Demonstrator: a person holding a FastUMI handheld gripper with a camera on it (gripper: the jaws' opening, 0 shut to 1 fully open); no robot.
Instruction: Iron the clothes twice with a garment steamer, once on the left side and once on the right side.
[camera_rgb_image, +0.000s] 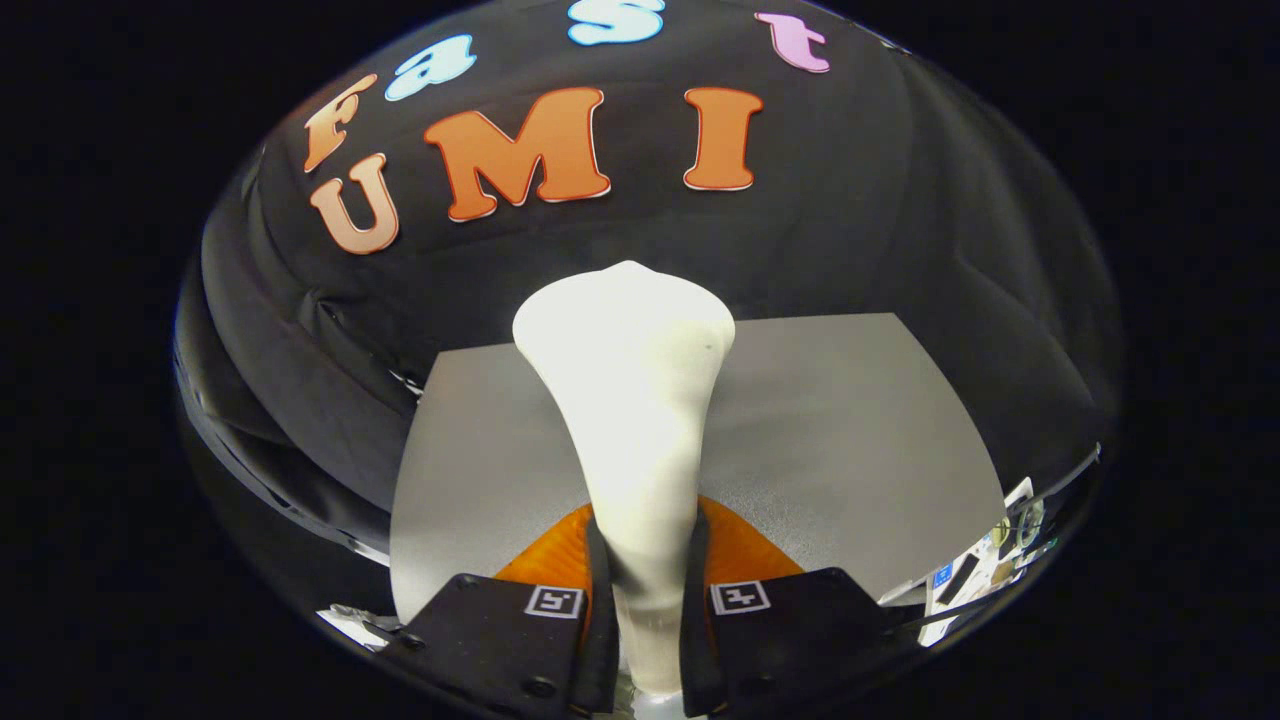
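A white garment steamer (630, 400) rises straight up between my two fingers, its narrow handle pinched low and its wide head flaring out beyond them. My gripper (645, 600) is shut on that handle, both fingers pressing its sides. The steamer's head hangs over a grey table (850, 430). No garment is visible on the grey surface; the steamer hides the strip of table directly ahead.
The grey table ends at the black cloth wall (850, 230) beyond it and to both sides. Small cluttered items (985, 565) lie off the table's near right corner. Bare grey surface spreads left and right of the steamer.
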